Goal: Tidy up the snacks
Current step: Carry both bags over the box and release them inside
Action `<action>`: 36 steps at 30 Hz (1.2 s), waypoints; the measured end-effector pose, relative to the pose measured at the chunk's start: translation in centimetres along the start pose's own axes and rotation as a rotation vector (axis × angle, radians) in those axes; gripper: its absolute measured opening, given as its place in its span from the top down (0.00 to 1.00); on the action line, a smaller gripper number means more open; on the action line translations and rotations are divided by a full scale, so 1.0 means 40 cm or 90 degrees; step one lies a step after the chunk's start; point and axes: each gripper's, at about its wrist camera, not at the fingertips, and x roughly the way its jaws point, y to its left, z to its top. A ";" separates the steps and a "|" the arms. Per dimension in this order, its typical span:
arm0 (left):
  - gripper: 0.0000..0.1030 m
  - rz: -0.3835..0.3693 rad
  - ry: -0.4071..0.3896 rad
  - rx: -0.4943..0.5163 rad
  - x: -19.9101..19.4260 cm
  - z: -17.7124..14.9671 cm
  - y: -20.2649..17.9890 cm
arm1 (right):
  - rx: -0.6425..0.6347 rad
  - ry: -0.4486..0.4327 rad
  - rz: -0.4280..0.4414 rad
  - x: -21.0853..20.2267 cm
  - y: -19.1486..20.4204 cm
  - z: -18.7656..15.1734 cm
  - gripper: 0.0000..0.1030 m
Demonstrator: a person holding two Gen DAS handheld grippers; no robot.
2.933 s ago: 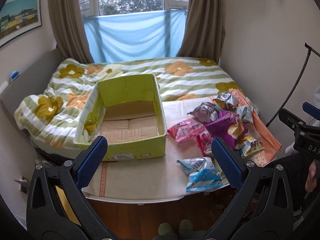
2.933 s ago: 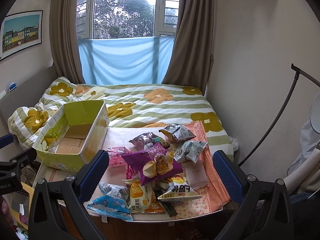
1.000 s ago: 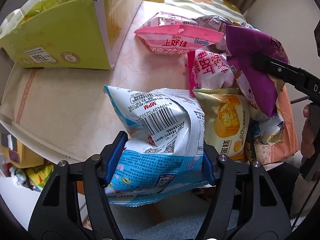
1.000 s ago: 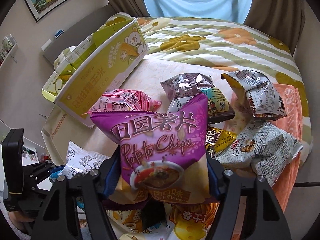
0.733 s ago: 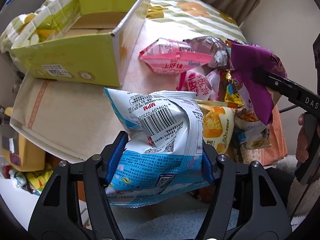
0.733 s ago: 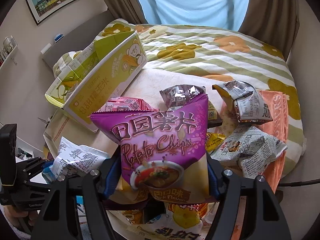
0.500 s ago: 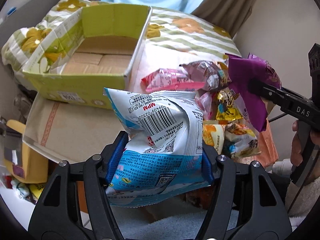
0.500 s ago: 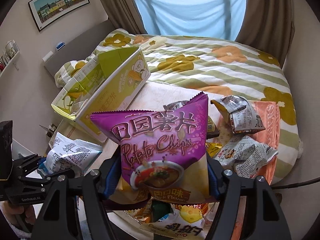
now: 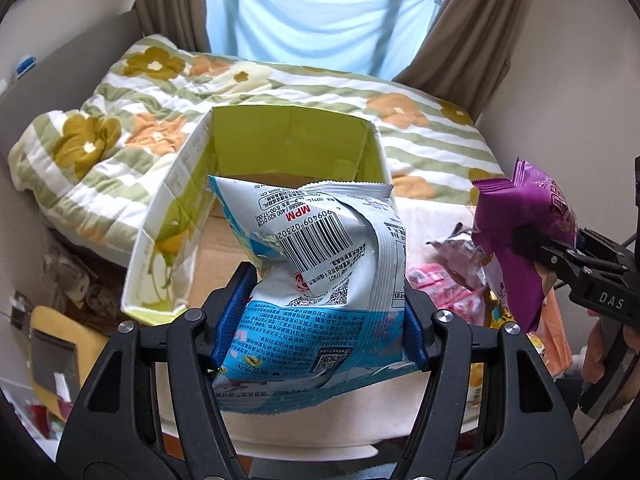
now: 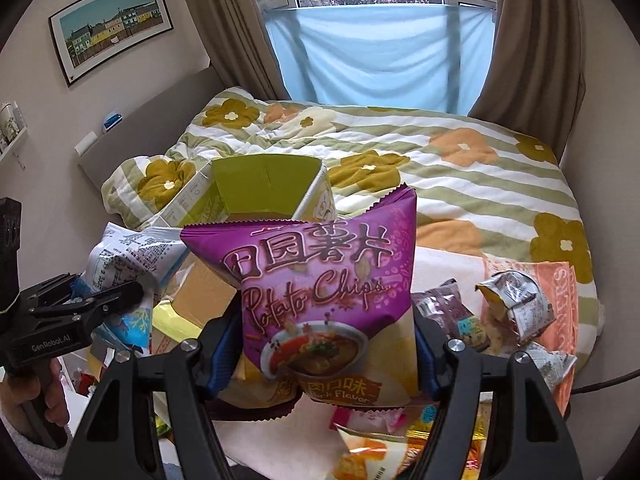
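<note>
behind everything, a flowered green-striped quilt [image 10: 460, 168] covers the bed under a blue-draped window. nearer, an open lime-green cardboard box [image 9: 256, 152] sits on the cloth-covered worktop [image 9: 432, 216], its brown floor bare as far as shows. the left gripper [image 9: 318, 314] is clenched on a crinkly white-and-blue foil snack bag [image 9: 320, 264], held above the box's near end. the right gripper [image 10: 324, 350] clamps a glossy purple potato chips bag [image 10: 320, 280], puffed like a pillow with serrated seams, raised above the loose packets [image 10: 508, 308] to the right of the box. risks, as i judge them: both bags are slick and air-filled, so a squeeze could crush the chips or let the foil slide out; two hands heading for one narrow opening could collide; a bag catching the upright flap could tip the light box.
</note>
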 end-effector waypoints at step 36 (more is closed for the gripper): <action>0.00 0.014 0.068 0.038 0.230 0.212 0.296 | -0.024 0.101 -0.104 0.311 0.287 0.087 0.34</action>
